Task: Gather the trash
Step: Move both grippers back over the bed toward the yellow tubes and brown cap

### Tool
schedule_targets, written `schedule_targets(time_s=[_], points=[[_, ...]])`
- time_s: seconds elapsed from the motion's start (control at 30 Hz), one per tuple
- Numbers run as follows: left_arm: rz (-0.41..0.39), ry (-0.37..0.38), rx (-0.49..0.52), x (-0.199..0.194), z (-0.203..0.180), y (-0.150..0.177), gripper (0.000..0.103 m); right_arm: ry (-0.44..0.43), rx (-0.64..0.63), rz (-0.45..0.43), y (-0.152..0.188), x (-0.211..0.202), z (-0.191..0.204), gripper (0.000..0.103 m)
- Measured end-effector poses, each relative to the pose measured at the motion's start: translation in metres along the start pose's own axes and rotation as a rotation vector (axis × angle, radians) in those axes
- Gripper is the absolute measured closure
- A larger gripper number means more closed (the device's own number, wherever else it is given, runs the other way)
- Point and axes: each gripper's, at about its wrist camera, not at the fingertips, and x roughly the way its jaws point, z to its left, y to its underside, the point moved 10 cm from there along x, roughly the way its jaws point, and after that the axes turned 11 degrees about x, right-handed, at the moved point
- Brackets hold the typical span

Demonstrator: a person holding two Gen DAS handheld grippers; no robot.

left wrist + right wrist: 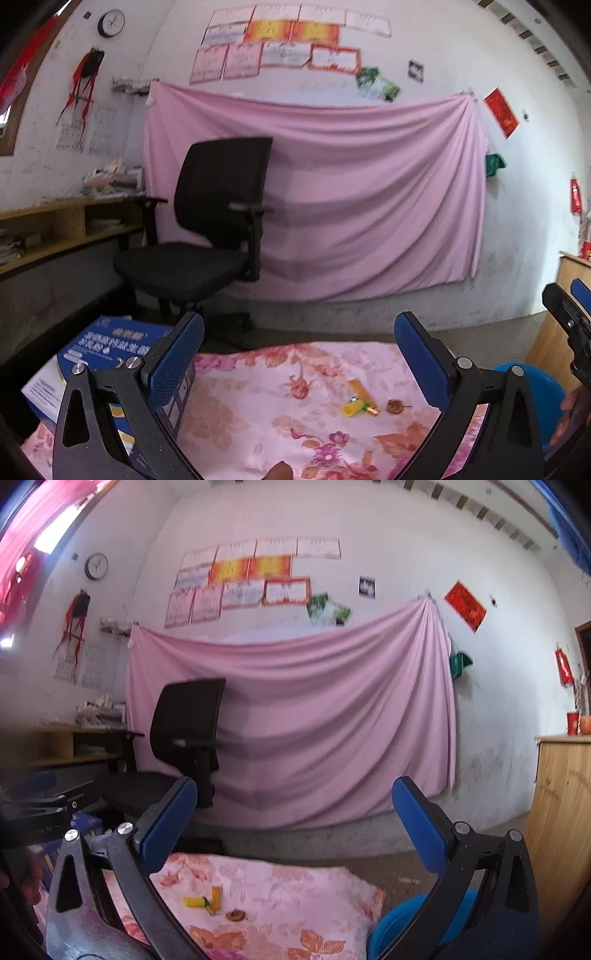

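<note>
Small trash lies on a floral pink cloth (258, 413): yellow wrapper pieces (360, 400) and a small brown round scrap (395, 407). In the right wrist view the yellow pieces (207, 901) and the brown scrap (235, 915) lie on the same cloth (280, 897). My left gripper (299, 354) is open and empty, held above the cloth, short of the trash. My right gripper (293, 823) is open and empty, raised above the cloth's far edge. A blue bin (402, 923) stands at the cloth's right side; it also shows in the left wrist view (539, 391).
A blue printed cardboard box (107, 350) sits at the cloth's left. A black office chair (207, 229) stands behind, before a pink sheet (351, 192) on the wall. A wooden shelf desk (55, 229) is left, a wooden cabinet (561, 812) right.
</note>
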Motion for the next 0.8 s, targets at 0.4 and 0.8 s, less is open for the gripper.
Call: schedule_targets(time_s=[0.4, 0.8], points=[[0.33, 0.113, 0.035, 0.086, -0.022, 0.075, 0.002, -0.04, 0.041, 0.305, 0.078, 0.069, -0.011, 0.0], [0.64, 0.355, 0.056, 0.133, -0.067, 0.144, 0.029, -0.058, 0.028, 0.632, 0.152, 0.108, -0.008, 0.0]])
